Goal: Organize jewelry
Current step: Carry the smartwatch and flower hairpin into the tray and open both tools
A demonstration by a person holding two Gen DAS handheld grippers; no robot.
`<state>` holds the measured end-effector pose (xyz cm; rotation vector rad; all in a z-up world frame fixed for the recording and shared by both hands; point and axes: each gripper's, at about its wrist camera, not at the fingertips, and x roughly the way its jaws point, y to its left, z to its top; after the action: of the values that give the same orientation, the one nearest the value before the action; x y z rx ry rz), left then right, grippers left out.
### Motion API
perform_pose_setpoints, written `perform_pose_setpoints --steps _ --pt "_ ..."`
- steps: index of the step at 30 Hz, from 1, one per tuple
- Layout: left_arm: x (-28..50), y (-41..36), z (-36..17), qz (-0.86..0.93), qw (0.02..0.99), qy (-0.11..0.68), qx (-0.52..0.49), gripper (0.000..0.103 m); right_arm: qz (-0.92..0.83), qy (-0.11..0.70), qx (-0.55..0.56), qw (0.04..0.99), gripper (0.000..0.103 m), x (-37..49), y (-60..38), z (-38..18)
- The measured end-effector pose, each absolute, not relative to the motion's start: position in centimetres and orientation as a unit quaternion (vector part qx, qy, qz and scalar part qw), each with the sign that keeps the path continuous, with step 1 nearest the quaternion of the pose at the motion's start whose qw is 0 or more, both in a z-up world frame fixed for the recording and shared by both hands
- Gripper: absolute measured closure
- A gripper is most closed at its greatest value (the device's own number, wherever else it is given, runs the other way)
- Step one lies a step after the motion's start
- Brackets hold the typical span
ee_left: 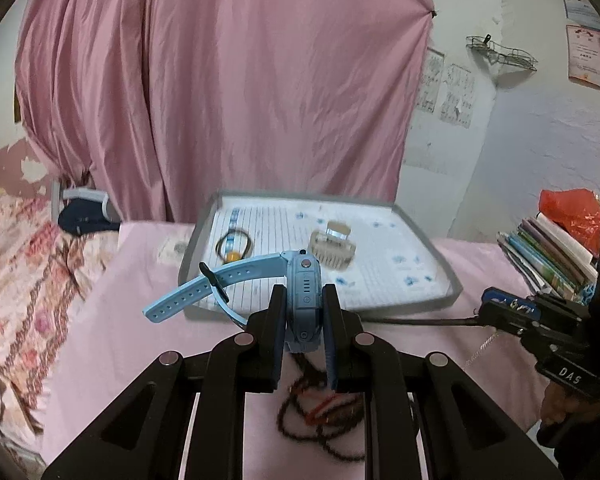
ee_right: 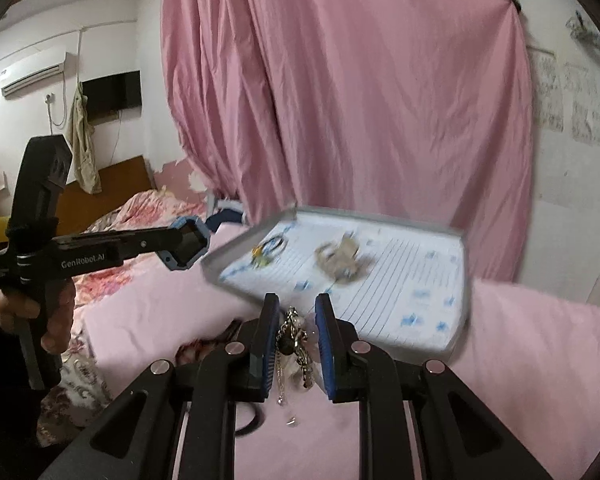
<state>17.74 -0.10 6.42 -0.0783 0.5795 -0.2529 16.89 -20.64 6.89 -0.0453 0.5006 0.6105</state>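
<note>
Two hand-held grippers over a pink-covered surface. Left hand-held gripper clamped on the case of a blue watch, case on edge between the pads, strap trailing off to the left, clear of the cloth. Below and behind its fingers, a dark bead string with a red piece, loose on the cloth. Right hand-held gripper closed most of the way on a silver chain with dark stones, ends dangling beneath the pads; a dark band flat on the cloth just under it.

Beyond both, a grey tray lined with ruled paper printed with blue marks, set toward the far edge of the surface. Inside it, a beige claw clip near the middle and a dark hair tie with a yellow-orange bead to the left, along with a short blue-patterned strip. Tray contents blurred in the right wrist view.

Off to the right, a stack of books topped by a red bag. To the left, a floral quilt on a bed. Behind everything, a pink curtain and white walls with papers pinned up.
</note>
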Motion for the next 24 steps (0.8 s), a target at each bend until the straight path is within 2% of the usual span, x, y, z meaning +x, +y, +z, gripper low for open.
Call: perform_pose_setpoints --steps 7,13,16,24 --pt "21.8 -0.5 7.3 -0.132 0.952 0.273 -0.042 0.089 0.277 0.216 -0.016 0.936 0.086 21.2 -21.7 9.0" --pt "25.9 -0.9 6.0 -0.139 0.944 0.294 -0.055 0.089 0.284 0.214 -0.017 0.935 0.086 25.9 -21.6 10.5" --pt "27.7 -1.1 5.4 -0.141 0.939 0.307 -0.061 0.089 0.288 0.224 -0.022 0.931 0.09 28.6 -21.0 10.5" --pt "31.9 -1.2 3.5 -0.136 0.926 0.346 -0.069 0.089 0.268 0.297 -0.01 0.916 0.09 37.1 -20.0 6.2"
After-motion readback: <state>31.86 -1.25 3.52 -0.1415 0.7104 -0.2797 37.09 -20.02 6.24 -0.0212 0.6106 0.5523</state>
